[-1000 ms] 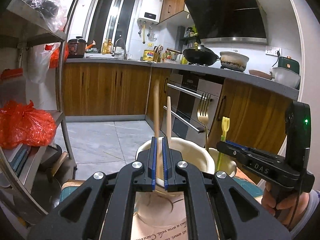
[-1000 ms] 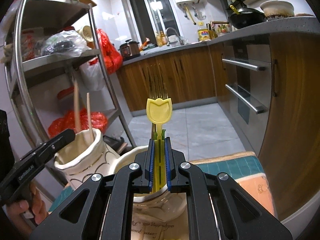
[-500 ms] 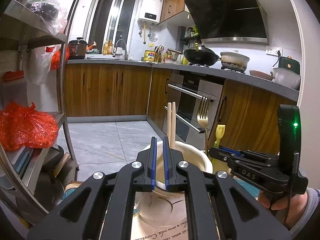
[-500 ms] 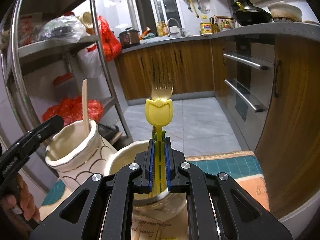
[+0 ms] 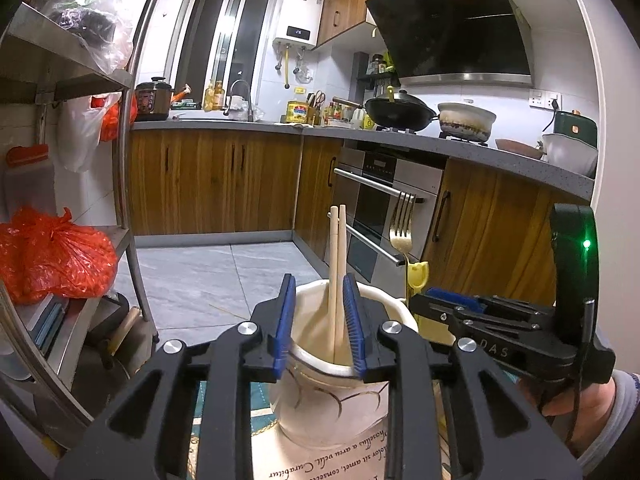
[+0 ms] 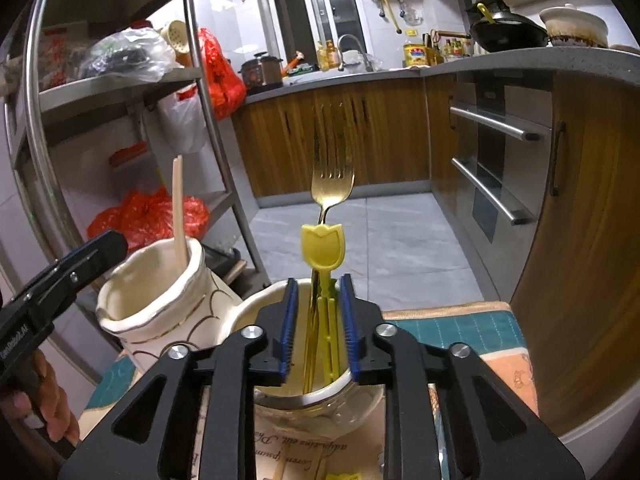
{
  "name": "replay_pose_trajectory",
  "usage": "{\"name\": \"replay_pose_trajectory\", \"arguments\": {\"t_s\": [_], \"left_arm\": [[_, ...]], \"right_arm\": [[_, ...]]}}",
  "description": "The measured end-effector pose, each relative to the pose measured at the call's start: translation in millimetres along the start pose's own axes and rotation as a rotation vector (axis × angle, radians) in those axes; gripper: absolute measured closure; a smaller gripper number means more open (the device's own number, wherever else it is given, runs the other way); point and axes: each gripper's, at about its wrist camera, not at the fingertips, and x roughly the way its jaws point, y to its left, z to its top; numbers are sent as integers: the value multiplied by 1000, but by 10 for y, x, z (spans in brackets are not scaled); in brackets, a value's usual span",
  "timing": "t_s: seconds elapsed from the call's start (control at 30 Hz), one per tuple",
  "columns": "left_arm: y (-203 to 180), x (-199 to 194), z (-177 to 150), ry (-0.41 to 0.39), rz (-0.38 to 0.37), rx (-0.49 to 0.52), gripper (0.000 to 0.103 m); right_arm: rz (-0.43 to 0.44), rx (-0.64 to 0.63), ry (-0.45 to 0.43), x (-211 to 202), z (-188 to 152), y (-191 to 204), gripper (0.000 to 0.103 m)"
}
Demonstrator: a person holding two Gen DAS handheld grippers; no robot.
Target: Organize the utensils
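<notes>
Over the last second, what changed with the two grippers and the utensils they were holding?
Both let go. The left gripper opened, leaving the chopsticks standing in the cream vase. The right gripper opened too, leaving the yellow tulip-topped utensil and gold fork in the jar. Both containers stayed put.

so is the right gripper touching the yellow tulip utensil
Apart. In the right wrist view the right gripper is open, and cream holder interior shows on each side between the blue pads and the yellow tulip utensil.
</notes>
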Motion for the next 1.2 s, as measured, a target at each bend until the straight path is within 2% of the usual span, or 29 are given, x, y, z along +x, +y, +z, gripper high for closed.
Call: {"name": "replay_pose_trajectory", "arguments": {"t_s": [0.1,0.2,0.23,0.27,0.3,0.37,0.4,0.5,0.53,0.63,0.83,1.2], "left_arm": [[-17,-14,2,2,3,6,71],[-29,-43,8,-2,8,8,62],[-31,-54,11,-3,9,7,58],[-36,-74,12,-5,12,6,53],[-37,-90,15,-8,17,5,50],[-40,-136,21,-15,30,5,36],[-40,-158,24,-18,37,4,32],[-33,-250,33,-36,54,-5,9],[-30,-285,37,-45,61,-10,5],[-7,-370,46,-48,84,-24,6],[-27,-540,31,-39,106,-23,6],[-204,-778,-97,26,78,23,6]], "right_arm": [[-5,13,-26,-88,14,-35,60],[-8,22,-40,-178,13,-78,38],[-10,28,-45,-217,11,-95,26],[-11,31,-49,-242,13,-103,19],[-8,34,-53,-276,14,-115,16],[-7,32,-59,-354,9,-132,8],[-14,26,-63,-390,4,-139,7],[-60,-20,-77,-529,-36,-141,5],[-74,-33,-82,-565,-44,-143,5],[-108,-74,-94,-726,-114,-165,5],[-118,-61,-105,-988,-206,-278,5],[-137,-53,-82,-1283,-369,-429,5]]}}
